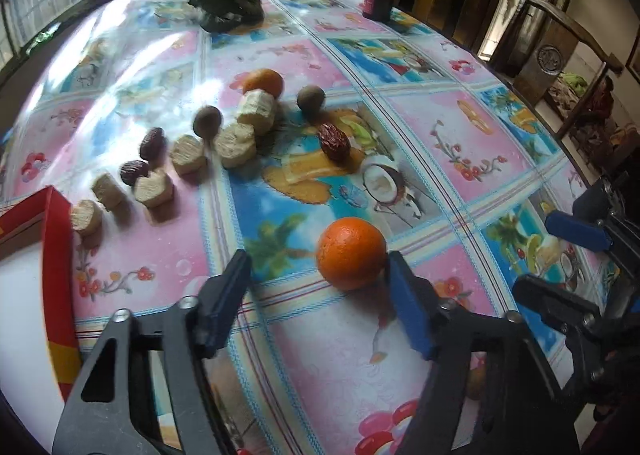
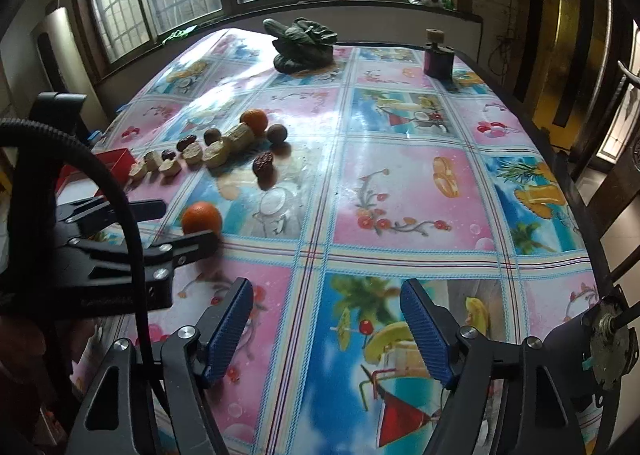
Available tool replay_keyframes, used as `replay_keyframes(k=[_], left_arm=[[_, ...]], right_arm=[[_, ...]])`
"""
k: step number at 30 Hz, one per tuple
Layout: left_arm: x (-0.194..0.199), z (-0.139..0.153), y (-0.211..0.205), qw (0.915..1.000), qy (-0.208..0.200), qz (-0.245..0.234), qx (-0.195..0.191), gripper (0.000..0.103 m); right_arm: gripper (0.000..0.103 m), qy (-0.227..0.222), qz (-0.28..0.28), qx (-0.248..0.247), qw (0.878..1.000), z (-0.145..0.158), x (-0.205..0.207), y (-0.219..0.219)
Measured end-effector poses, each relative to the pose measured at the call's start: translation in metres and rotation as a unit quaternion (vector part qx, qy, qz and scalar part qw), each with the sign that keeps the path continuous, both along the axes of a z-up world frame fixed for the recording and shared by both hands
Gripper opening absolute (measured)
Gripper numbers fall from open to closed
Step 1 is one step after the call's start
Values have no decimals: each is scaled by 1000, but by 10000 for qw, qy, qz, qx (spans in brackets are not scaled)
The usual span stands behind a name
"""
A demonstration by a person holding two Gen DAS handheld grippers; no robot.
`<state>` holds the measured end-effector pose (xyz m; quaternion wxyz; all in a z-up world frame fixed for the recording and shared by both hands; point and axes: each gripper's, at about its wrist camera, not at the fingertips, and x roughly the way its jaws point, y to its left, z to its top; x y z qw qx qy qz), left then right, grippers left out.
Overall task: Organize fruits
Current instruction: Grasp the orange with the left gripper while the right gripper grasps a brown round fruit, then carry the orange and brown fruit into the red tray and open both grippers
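Left wrist view: my left gripper (image 1: 316, 287) is spread around the near orange (image 1: 351, 253), its right pad touching; I judge closing comes next. Beyond that orange I count one more orange (image 1: 264, 82), three dates, two brown fruits, six pale chunks. Right wrist view: my right gripper (image 2: 326, 329) hangs spread, empty, right of the orange.

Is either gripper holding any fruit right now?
No. The left gripper is open, one finger beside the orange; the right gripper is open over bare tablecloth.
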<state>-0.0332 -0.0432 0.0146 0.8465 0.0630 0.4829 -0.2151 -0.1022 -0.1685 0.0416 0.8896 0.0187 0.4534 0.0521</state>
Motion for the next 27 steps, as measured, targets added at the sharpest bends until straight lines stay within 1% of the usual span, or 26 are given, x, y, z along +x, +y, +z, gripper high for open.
replay_keyframes(k=[2,3,4,6,7,11,13,14,15,17,18,19,20,22,25,27], left_arm=[[-2,1,-1,9999,-23,-101,-138,47],[-3,3,-2,9996,34,-185,-219,33],[-4,4,-3,9996,50,-198,-200,33],[-6,5,-6,9998,-90,-193,12,33],[-7,5,-5,9997,-111,-192,48,33],[-7,7,3,9999,-44,-96,-38,33],[-8,9,6,9999,-37,-74,-67,33],[-8,10,8,9999,-24,-62,-92,33],[-8,11,9,9999,-21,-44,-115,33],[-10,13,13,9999,-29,-8,-113,33],[-11,14,15,9999,-39,10,-102,33],[-12,14,17,9999,-41,41,-89,33],[-13,15,20,9999,-33,84,-91,33],[-14,17,27,9997,-22,173,-153,33],[-17,23,38,9993,-56,290,-231,33],[-20,27,47,9989,-99,379,-259,33]], right_arm=[[64,71,223,66,9997,-1,-8,5],[63,102,327,130,9993,-2,-12,7],[63,128,412,185,9989,-2,-15,9],[63,202,626,272,9975,-5,-23,16],[63,235,738,309,9965,-6,-26,19],[61,254,1134,392,9924,-10,-36,35],[54,273,1281,309,9909,-12,-38,44],[47,292,1329,262,9904,-14,-37,47],[43,329,1377,228,9897,-17,-37,51],[38,388,1443,169,9886,-22,-35,57],[33,412,1414,75,9891,-25,-34,60],[28,322,1388,-22,9898,-25,-35,60],[20,340,1413,-18,9894,-25,-35,61],[20,356,1429,111,9890,-22,-35,59],[20,251,1399,14,9898,-16,-31,62],[20,214,1376,172,9901,-12,-26,63]])
